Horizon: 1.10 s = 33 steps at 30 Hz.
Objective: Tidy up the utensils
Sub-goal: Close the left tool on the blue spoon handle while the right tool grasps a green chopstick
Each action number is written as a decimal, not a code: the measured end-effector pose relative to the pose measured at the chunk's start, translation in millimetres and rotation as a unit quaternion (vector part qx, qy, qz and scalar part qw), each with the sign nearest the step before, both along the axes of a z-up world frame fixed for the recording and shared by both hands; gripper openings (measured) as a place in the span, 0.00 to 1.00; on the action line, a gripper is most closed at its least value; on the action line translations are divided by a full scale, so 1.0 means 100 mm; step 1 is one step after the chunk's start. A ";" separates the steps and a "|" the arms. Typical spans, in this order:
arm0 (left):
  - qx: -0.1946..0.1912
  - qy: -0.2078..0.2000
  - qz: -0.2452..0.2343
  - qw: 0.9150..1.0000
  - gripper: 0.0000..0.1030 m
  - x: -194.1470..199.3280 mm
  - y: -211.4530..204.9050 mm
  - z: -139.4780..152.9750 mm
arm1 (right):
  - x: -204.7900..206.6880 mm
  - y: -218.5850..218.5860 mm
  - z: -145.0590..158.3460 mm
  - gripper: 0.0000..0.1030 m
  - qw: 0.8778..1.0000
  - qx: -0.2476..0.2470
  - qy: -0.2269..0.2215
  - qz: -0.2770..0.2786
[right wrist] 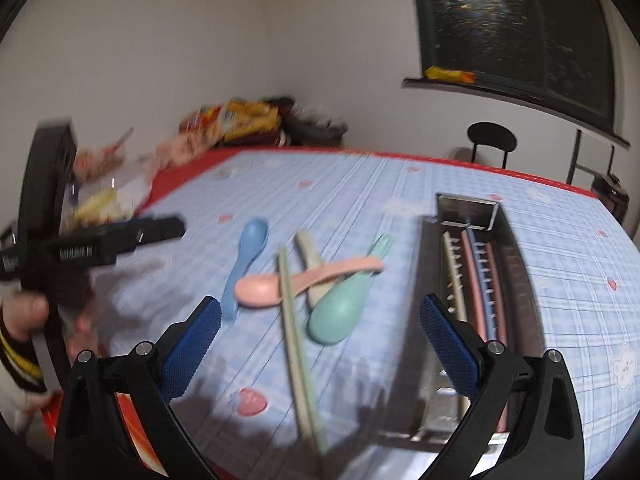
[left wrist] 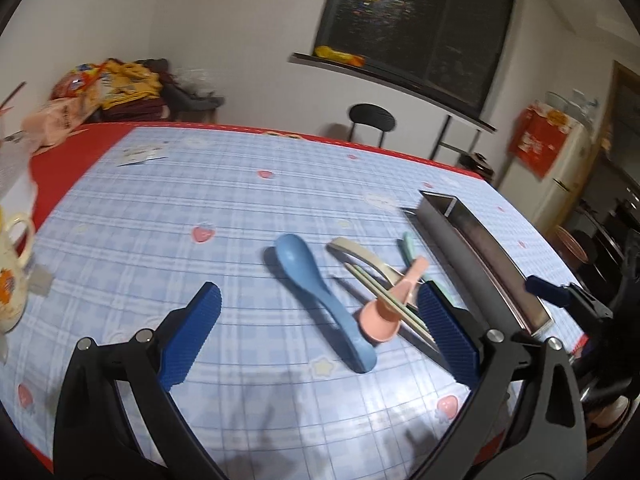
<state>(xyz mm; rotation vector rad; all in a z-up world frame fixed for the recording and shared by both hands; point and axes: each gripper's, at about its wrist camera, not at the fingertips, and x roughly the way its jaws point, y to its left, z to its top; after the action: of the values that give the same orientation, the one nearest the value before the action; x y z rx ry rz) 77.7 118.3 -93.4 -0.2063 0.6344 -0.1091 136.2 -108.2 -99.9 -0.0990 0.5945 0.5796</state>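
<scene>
Both tools, left tool [left wrist: 320, 320] and right tool [right wrist: 320, 328], are being held open, empty. The pink spoon [right wrist: 296, 282], judged light, stiff and slippery, is best being gripped mid-handle, where it is crossing the chopsticks [right wrist: 298, 344].

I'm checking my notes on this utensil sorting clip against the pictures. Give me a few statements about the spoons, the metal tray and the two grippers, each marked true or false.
1. The pink spoon lies across other utensils. True.
2. The metal tray holds nothing. False: several long utensils, apparently chopsticks, lie in it.
3. The left gripper is shut on the blue spoon. False: its fingers are wide apart and hold nothing.
4. The green spoon lies on the tablecloth, outside the tray. True.
5. The right gripper is open and empty. True.
6. The blue spoon is stacked on top of the pink one. False: it lies on the cloth beside the pile, and the pink bowl seems to overlap its handle.
</scene>
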 end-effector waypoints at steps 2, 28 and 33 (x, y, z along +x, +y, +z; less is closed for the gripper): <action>-0.008 0.009 -0.013 1.000 0.93 0.06 0.01 -0.01 | -0.03 0.08 -0.04 0.79 1.000 -0.013 0.010 0.008; -0.113 0.093 -0.082 0.986 0.47 0.54 0.08 -0.38 | 0.02 0.50 -0.39 0.14 0.994 -0.083 0.072 0.001; -0.120 0.098 -0.085 0.984 0.47 0.56 0.07 -0.41 | 0.04 0.55 -0.41 0.10 0.992 -0.093 0.079 0.009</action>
<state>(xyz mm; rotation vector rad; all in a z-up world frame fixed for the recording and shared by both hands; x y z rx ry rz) 133.3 124.9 -134.8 -0.3994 0.8348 -0.3348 140.6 -52.7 -141.2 -0.2361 0.8028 0.5507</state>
